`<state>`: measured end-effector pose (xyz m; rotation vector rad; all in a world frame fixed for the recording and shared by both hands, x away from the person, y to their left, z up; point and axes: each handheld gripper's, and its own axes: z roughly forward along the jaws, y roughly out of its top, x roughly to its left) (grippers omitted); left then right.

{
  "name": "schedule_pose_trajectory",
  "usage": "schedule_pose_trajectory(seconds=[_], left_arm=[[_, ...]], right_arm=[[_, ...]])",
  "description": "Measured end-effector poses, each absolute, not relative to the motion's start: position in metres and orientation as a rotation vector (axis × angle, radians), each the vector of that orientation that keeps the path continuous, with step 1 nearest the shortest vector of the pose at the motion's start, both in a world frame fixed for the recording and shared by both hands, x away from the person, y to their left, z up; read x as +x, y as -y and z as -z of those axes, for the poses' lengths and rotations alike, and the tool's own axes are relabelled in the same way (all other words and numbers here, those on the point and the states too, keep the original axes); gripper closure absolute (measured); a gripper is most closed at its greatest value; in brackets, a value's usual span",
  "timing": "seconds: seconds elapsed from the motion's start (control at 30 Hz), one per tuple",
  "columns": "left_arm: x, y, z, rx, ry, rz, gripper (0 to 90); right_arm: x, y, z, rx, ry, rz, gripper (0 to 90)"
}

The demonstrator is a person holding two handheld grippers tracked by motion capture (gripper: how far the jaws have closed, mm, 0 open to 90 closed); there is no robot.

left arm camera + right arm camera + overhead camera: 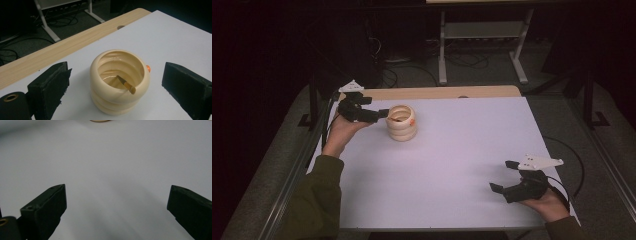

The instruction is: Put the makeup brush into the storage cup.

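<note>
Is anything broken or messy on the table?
Nothing looks broken or spilled. The cream ribbed cup stands upright on the white table, with a small wooden stick leaning inside against its rim. The left tool is open, its jaws either side of the cup, touching nothing.

No readable text, labels or numbers anywhere

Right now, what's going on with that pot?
Left gripper open, astride ribbed cream pot. Small brush inside, leaning on rim. Right gripper open, idle. Nothing blocking.

Olive-green sleeves — black hand-held grippers, blocky foam-padded jaws, grey three-cornered top plates.
</note>
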<state>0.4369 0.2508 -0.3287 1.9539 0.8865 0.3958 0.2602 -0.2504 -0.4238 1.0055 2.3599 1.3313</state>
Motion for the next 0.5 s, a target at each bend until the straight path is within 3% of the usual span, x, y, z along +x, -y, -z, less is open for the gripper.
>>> schedule_pose_trajectory(seconds=[0.5], left_arm=[[0.414, -0.255, 0.332, 1.952, -0.869, -0.399, 7.0]], right_arm=[[0.259, 0.25, 0.424, 1.007, -2.351, -1.324, 2.0]])
